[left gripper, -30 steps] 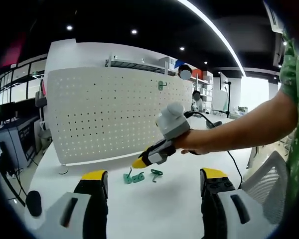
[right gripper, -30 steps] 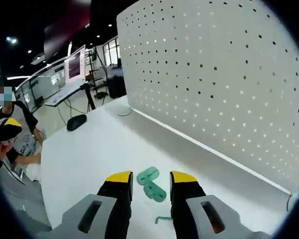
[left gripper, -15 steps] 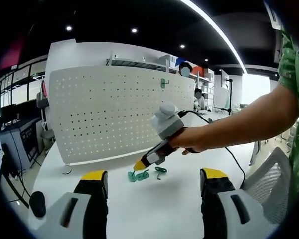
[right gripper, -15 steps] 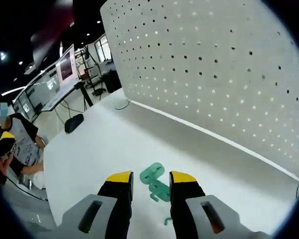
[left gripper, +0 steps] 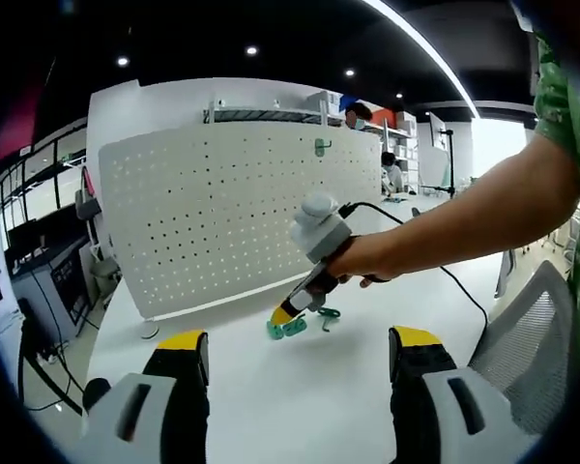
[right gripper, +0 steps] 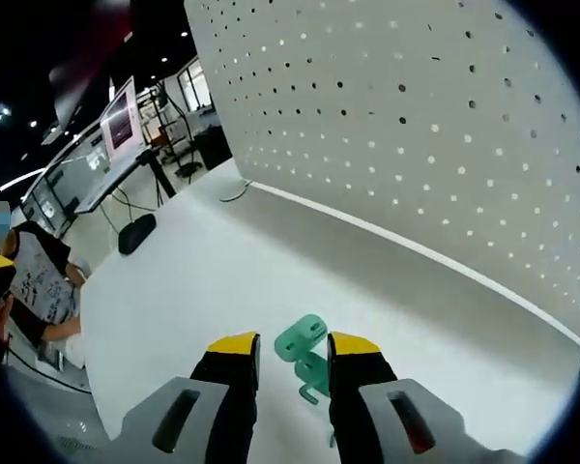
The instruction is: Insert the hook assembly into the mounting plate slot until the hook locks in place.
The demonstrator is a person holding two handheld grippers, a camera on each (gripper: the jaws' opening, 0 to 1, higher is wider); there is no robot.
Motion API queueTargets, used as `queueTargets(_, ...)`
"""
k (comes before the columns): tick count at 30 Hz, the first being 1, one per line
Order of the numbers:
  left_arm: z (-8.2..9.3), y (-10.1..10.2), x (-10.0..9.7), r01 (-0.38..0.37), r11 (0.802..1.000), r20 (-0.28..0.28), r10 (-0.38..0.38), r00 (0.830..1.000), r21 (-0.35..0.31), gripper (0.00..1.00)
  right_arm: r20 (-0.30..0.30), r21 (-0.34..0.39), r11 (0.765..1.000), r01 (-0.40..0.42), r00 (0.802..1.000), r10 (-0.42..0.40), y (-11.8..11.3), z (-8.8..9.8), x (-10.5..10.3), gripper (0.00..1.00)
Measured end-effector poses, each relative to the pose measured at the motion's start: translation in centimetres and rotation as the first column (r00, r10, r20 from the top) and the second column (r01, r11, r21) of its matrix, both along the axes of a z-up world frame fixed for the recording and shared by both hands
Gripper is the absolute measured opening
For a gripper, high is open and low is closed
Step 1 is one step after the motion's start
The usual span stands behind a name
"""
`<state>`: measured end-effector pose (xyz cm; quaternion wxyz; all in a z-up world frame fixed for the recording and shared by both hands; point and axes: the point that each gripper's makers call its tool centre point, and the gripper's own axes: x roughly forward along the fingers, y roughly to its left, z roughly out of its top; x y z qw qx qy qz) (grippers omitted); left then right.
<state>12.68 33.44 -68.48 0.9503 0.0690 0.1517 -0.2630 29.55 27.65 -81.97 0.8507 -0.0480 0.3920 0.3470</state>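
While the right gripper hung low over the white table, its yellow-tipped jaws stood parted by a narrow gap, released, clamping nothing. Between those tips, toward twelve o'clock, lay the green mounting plate, flat on the table; whether the tips touched it could not be told. Just behind it, deeper in the gap, sat a second green piece, the hook assembly, partly hidden by the jaws. At two o'clock rose the white pegboard, upright along the table's far edge.

From the left gripper view, the left gripper had its jaws spread wide, holding nothing, well back from the parts. At twelve o'clock the right gripper, held in a hand, pointed its yellow tip down at the green mounting plate. Another green hook lay just beside it, at its three o'clock.
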Motion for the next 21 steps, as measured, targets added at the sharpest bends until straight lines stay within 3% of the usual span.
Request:
queueTargets(13,-0.33,0.36,0.14,-0.002,1.000,-0.009,0.002,1.000,-0.015,0.78,-0.091,0.018,0.996,0.086,0.992,-0.084,-0.26,-0.70,0.44,0.23)
queueTargets(21,-0.49,0.37,0.22,0.000,1.000,-0.011,0.000,1.000,-0.019,0.78,-0.107,0.036,0.994,0.106,0.989,-0.102,-0.04,-0.70,0.55,0.17)
